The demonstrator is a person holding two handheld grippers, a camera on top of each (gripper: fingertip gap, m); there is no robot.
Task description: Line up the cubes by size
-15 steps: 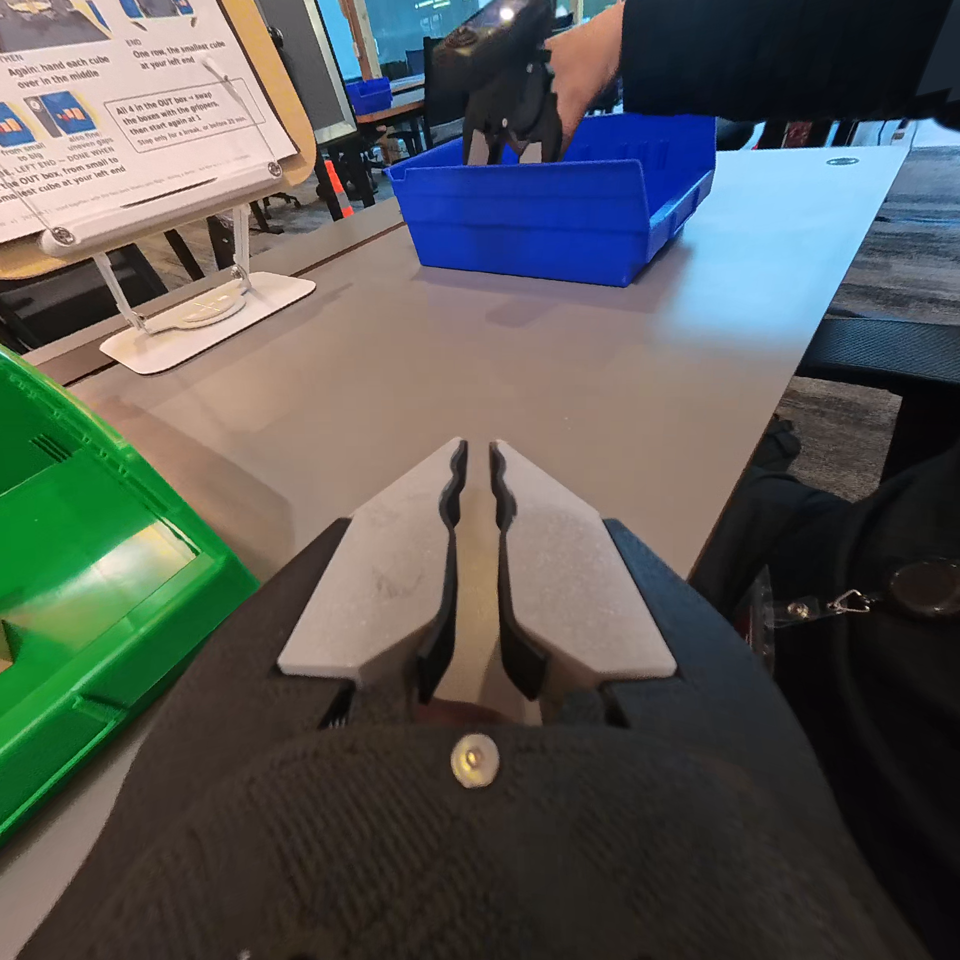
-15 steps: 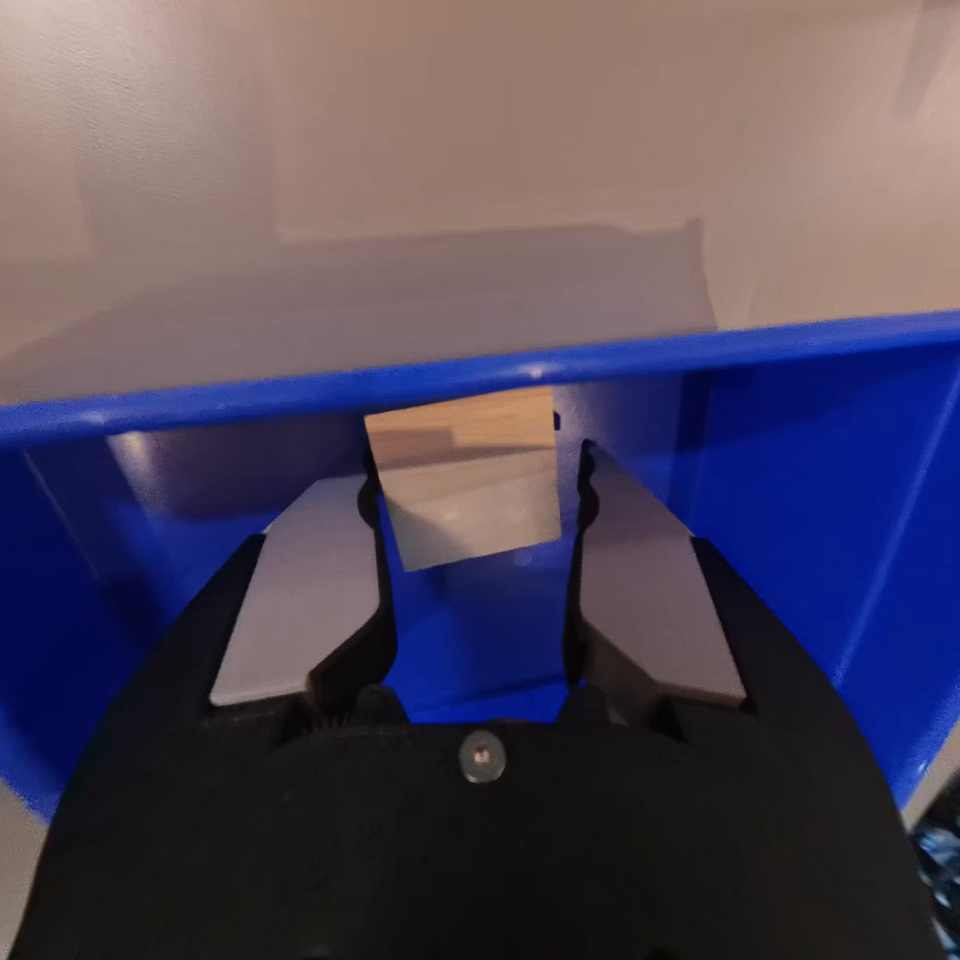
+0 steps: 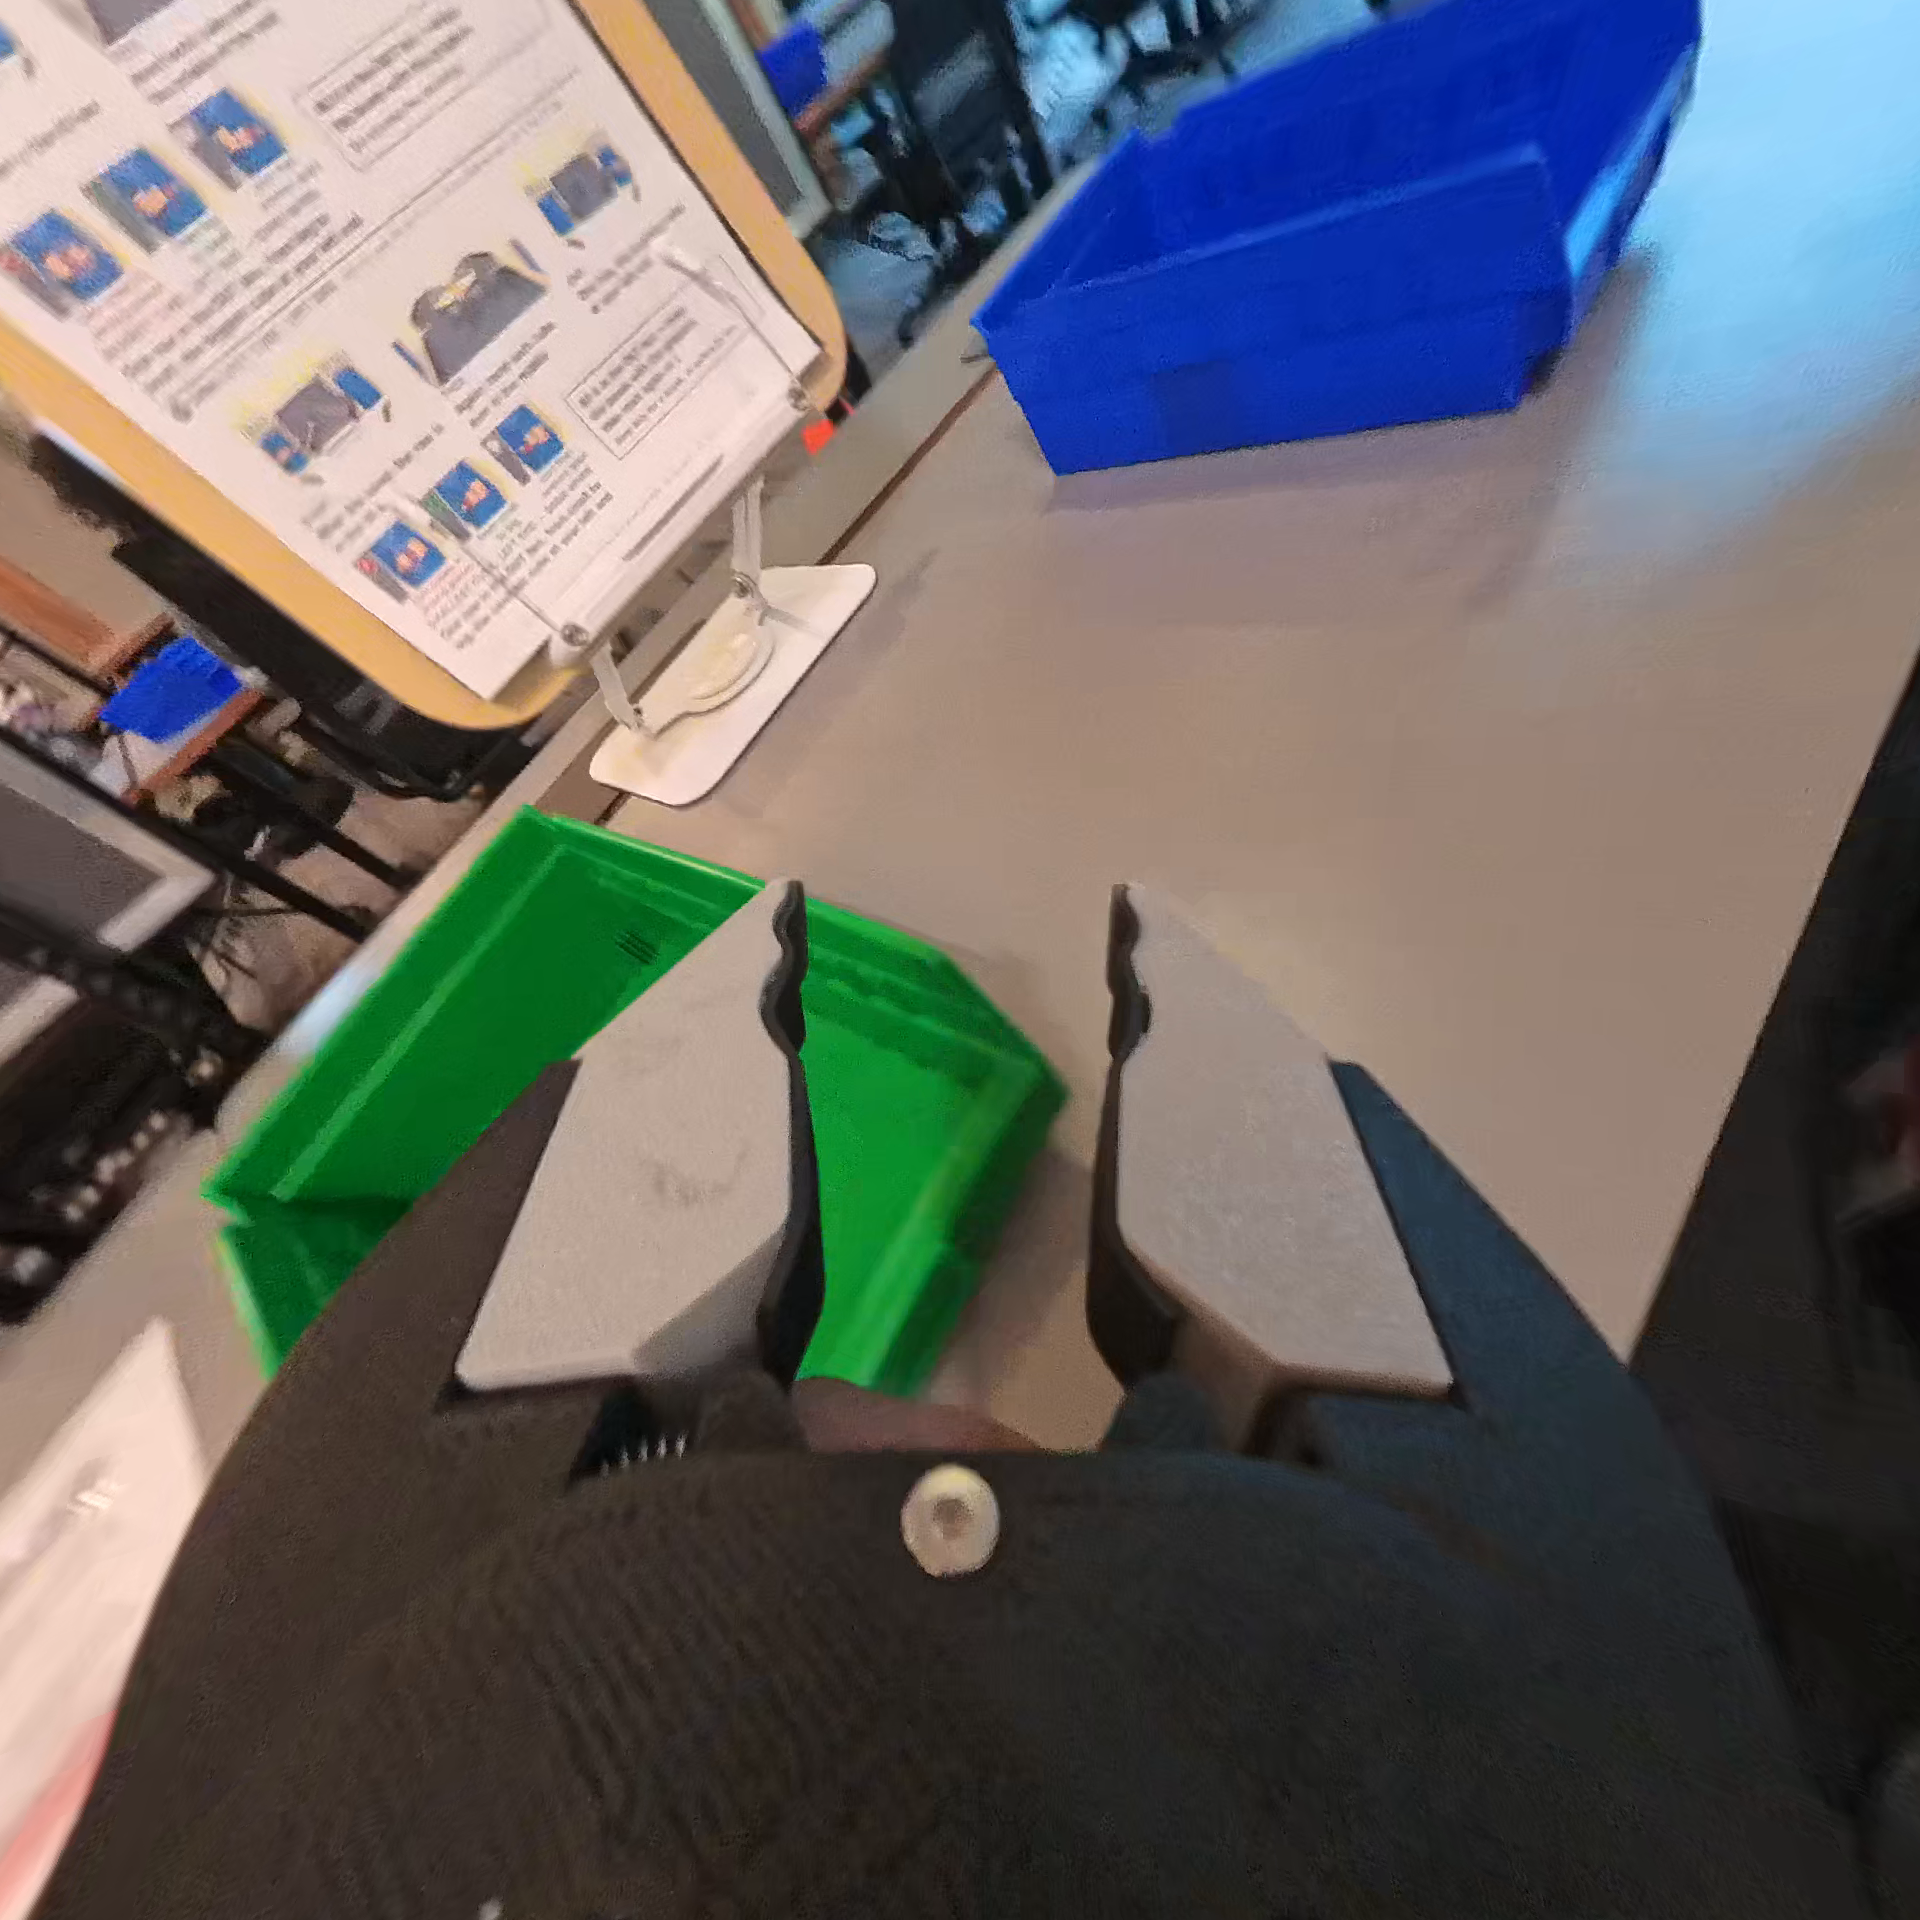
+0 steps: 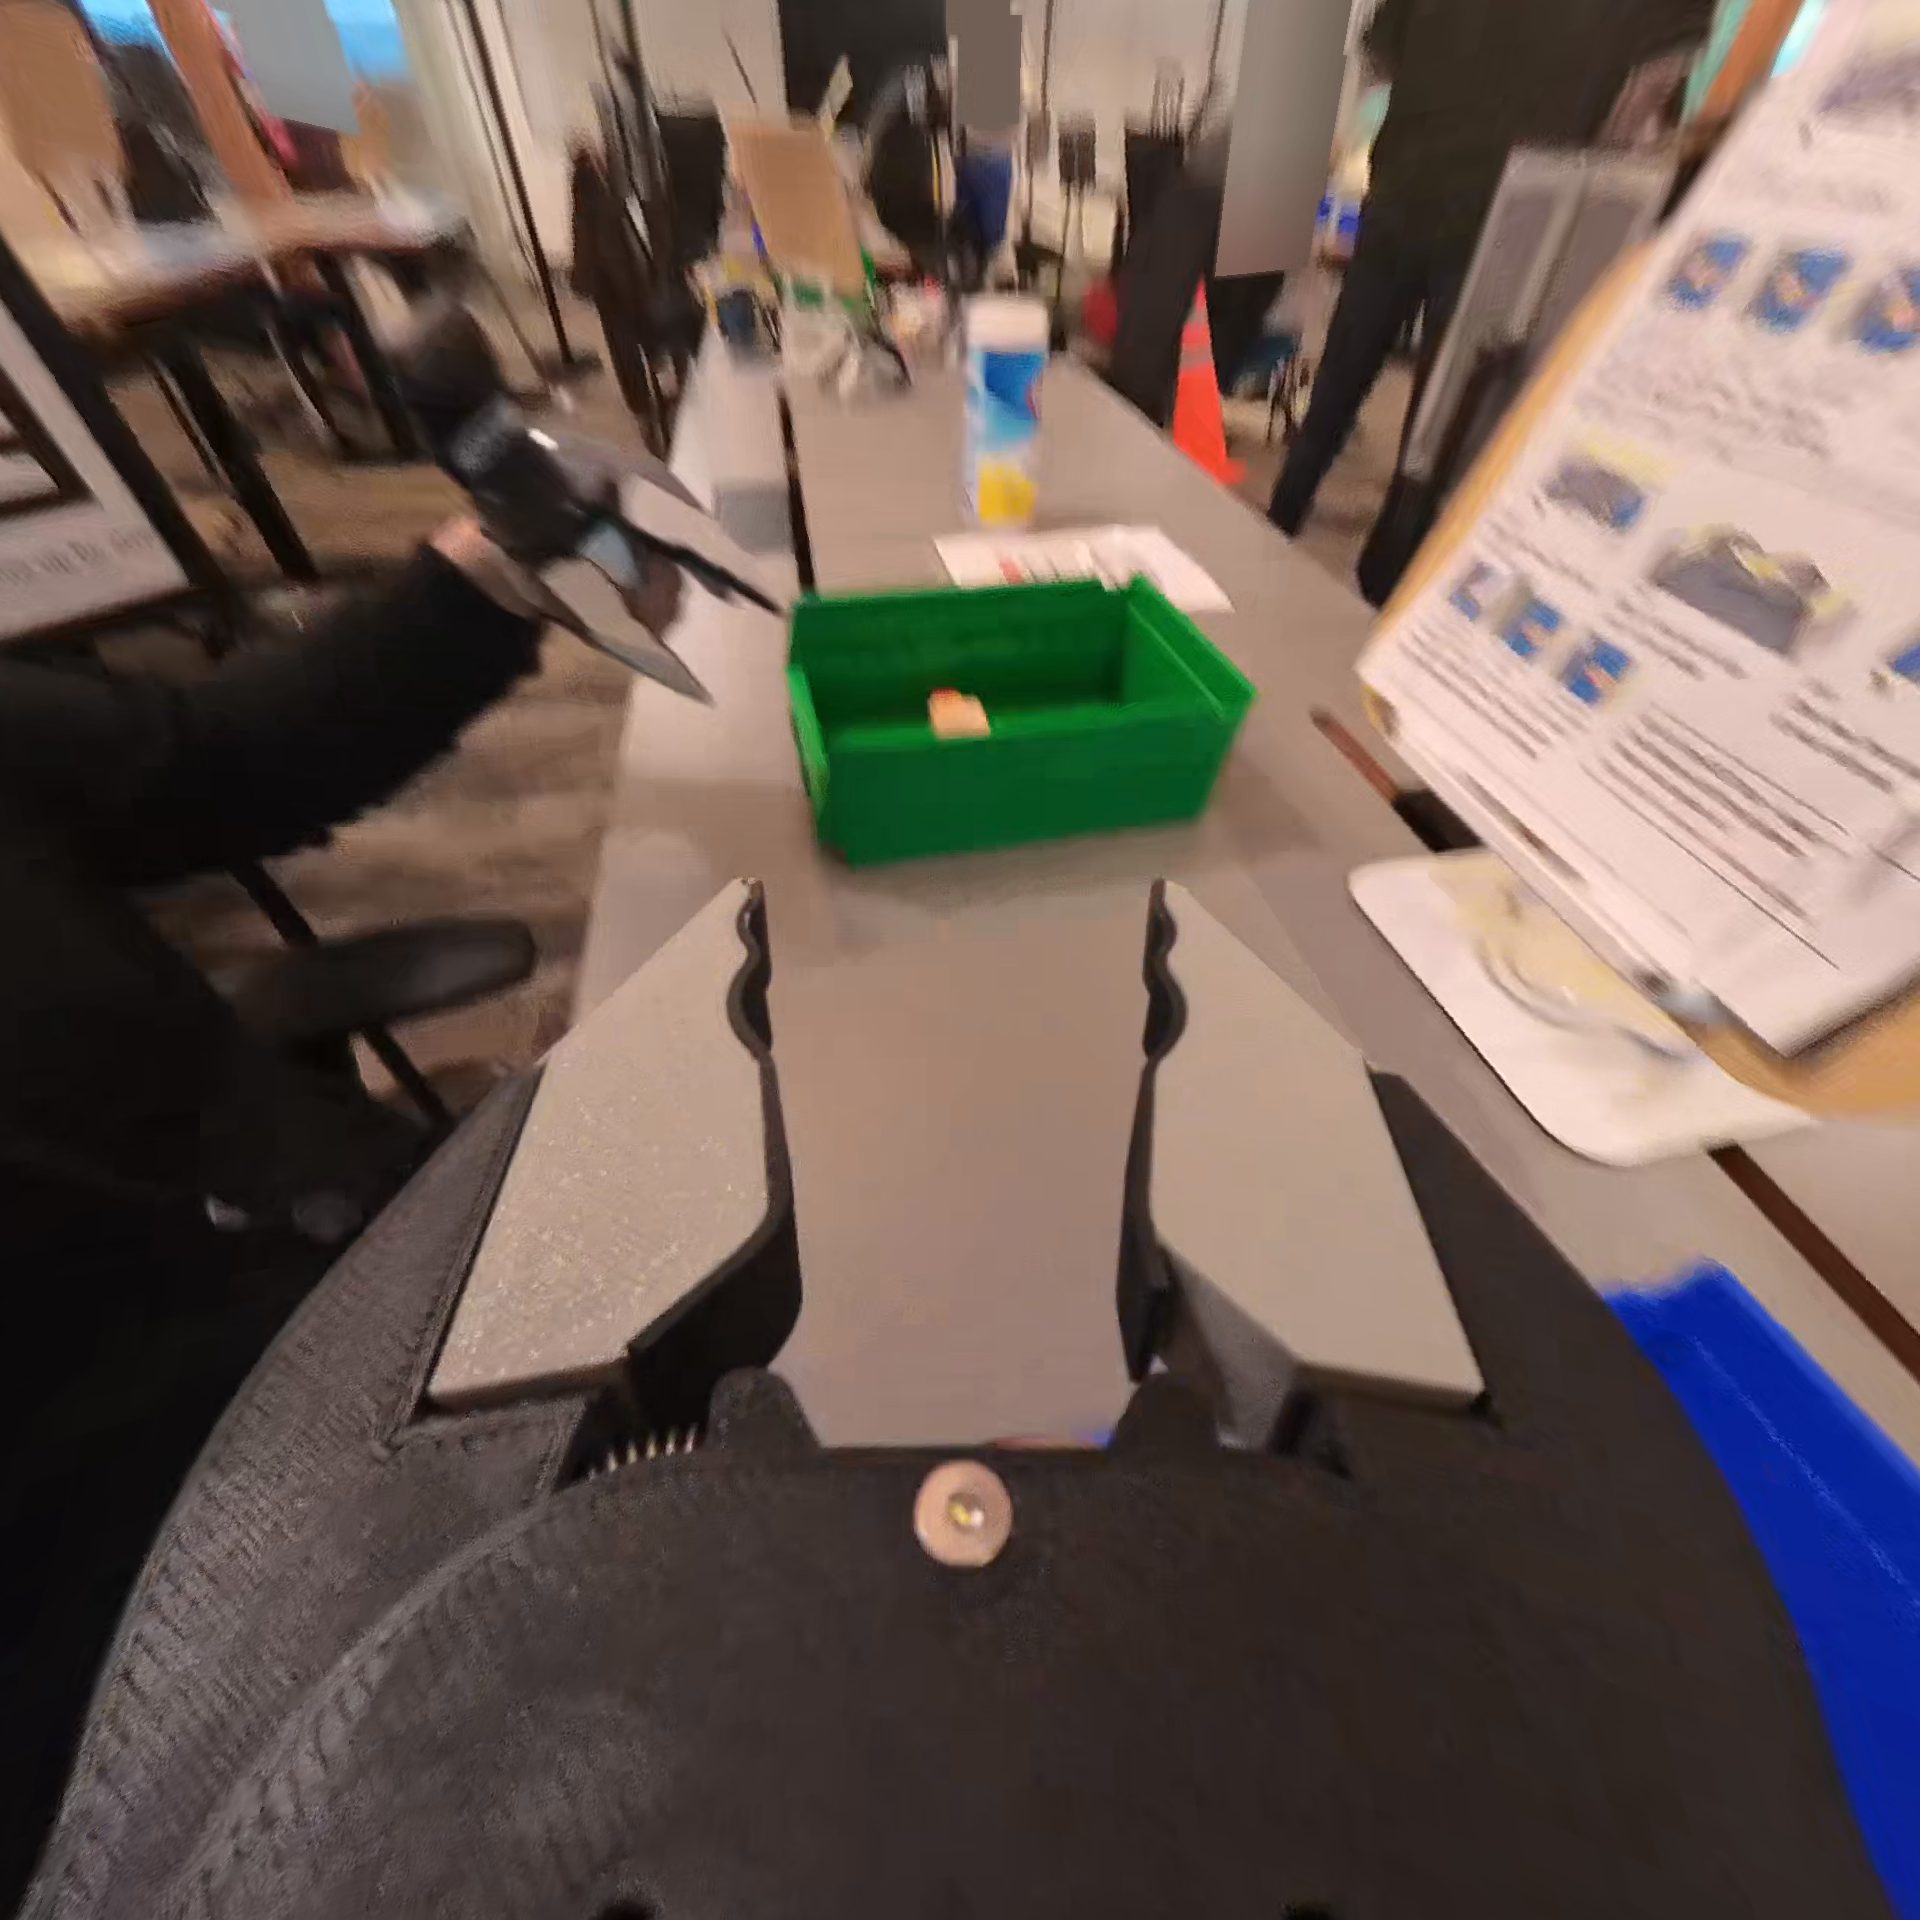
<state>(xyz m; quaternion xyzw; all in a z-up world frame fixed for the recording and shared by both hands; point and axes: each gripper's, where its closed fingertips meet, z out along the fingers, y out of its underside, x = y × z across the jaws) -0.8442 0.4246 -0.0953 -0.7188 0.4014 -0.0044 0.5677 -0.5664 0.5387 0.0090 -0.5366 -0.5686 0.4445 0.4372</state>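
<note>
My left gripper (image 3: 951,904) is open and empty, held over the grey table (image 3: 1299,779) at the near corner of a green bin (image 3: 520,987). My right gripper (image 4: 954,894) is open and empty above the table (image 4: 956,1143), pointing at the green bin (image 4: 1018,800) farther off. A small wooden cube (image 4: 958,715) lies in that bin. The left gripper also shows in the right wrist view (image 4: 727,644), open, in a hand with a black sleeve. A blue bin (image 3: 1299,343) stands at the table's far end; its inside is hidden. Its edge (image 4: 1787,1455) shows beside my right gripper.
An instruction sheet on a white stand (image 3: 416,312) stands at the table's back edge, close on the right in the right wrist view (image 4: 1662,623). Beyond the green bin are papers (image 4: 1081,561) and a canister (image 4: 1003,416). A black chair (image 4: 395,966) stands at the table's side. People stand behind.
My left gripper has opened and swung toward the green bin. My right gripper has come out of the blue bin, away from the wooden cube there, and now faces along the table.
</note>
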